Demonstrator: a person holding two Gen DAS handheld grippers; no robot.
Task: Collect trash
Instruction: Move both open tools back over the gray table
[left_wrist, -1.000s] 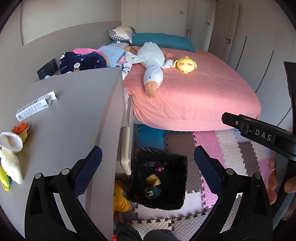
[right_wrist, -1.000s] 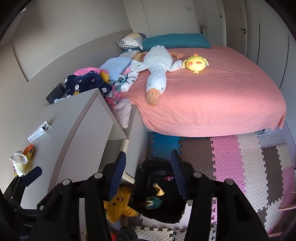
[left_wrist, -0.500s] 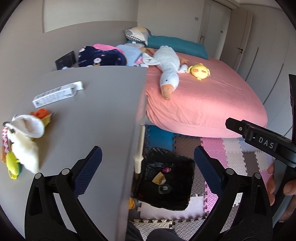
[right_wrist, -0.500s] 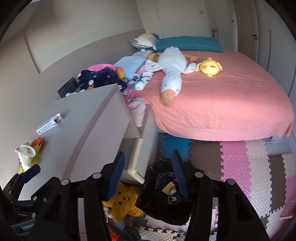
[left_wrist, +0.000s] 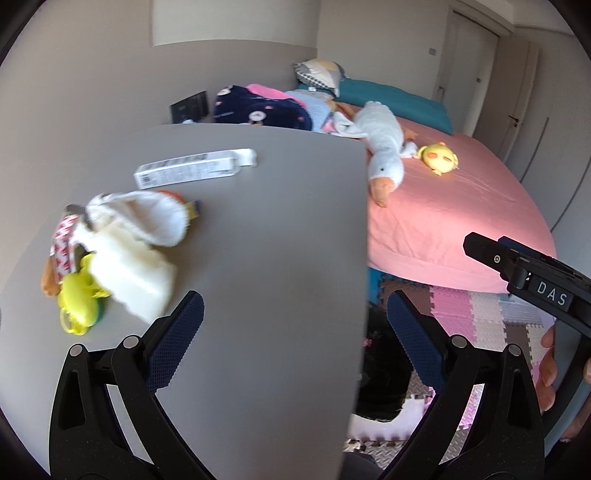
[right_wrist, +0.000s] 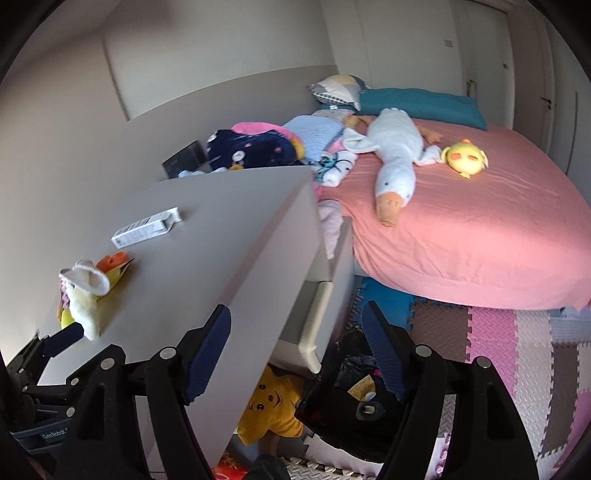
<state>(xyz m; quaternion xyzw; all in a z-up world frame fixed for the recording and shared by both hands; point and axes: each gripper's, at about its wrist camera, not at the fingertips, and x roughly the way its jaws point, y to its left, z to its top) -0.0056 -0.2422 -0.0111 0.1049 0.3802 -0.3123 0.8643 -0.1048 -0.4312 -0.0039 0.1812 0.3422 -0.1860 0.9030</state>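
Observation:
A white carton box (left_wrist: 188, 171) lies flat on the grey dresser top (left_wrist: 277, 240); it also shows in the right wrist view (right_wrist: 146, 228). My left gripper (left_wrist: 295, 338) is open and empty, above the dresser's near edge, well short of the box. My right gripper (right_wrist: 297, 350) is open and empty, above the dresser's front corner and the black bin (right_wrist: 354, 413) on the floor. The bin holds several scraps. In the left wrist view the bin (left_wrist: 384, 373) is half hidden behind the dresser.
A white, yellow and orange pile of soft toys (left_wrist: 118, 251) lies left of the box. A yellow plush (right_wrist: 273, 406) sits under the dresser by an open drawer (right_wrist: 317, 314). The pink bed (right_wrist: 461, 221) carries a goose plush and a yellow plush. Foam mats cover the floor.
Both grippers have swung left, from over the bin toward the dresser top. The box and toys now sit nearer the middle of the left wrist view. Both stay open.

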